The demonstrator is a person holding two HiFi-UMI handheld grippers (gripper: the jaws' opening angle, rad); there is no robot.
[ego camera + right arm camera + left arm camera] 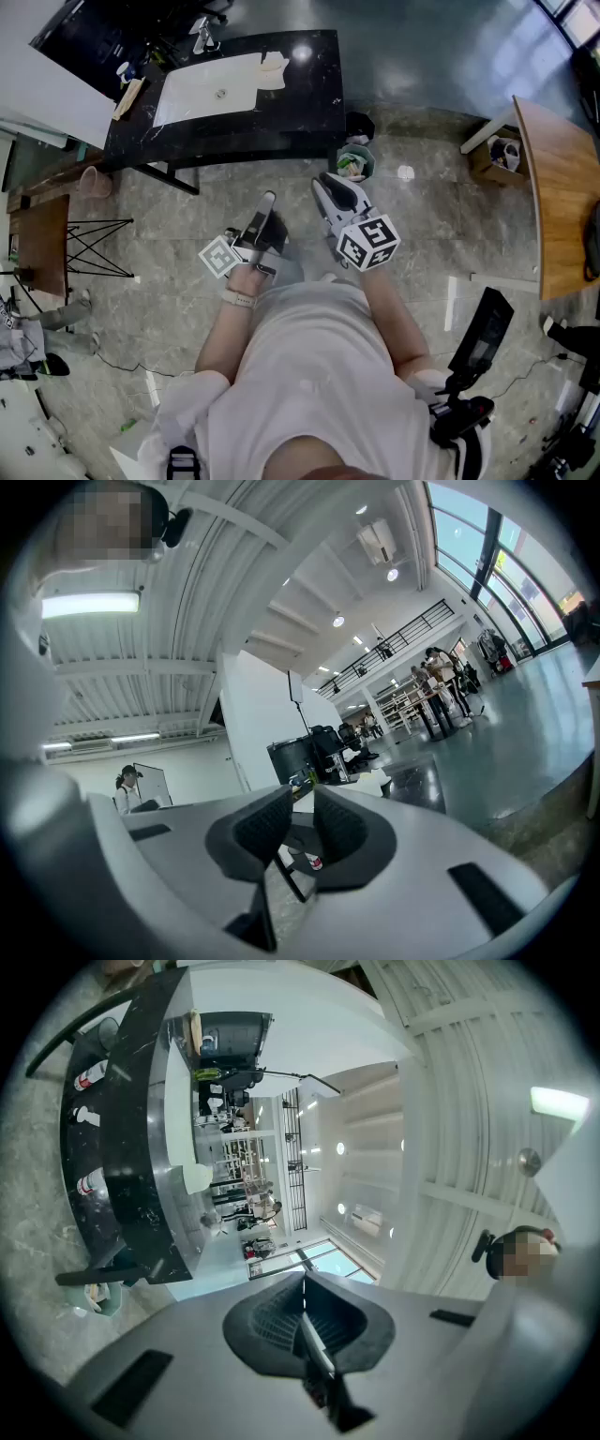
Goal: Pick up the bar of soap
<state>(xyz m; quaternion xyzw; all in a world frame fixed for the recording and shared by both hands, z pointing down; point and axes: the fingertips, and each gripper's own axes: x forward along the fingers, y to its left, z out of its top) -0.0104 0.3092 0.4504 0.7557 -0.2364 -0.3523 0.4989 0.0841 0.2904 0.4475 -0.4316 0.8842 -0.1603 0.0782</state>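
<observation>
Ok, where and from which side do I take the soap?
If the pale lump at the basin's right end is the soap, come from above and pinch across its narrower width: it seems to lie low on the counter, so a level approach may hit the top. Its shape is too small to tell. The left gripper and right gripper are shut; open one first.

Two grippers are counted: the left gripper (268, 199) and the right gripper (323, 183). One black table (309, 103) is seen, with one white sink (202, 94) and one bar of soap (272, 70). One green bin (354, 164) and one cardboard box (489, 159) are counted. Wooden tables number two: the right-hand table (553, 169) and the left-hand table (42, 244).
</observation>
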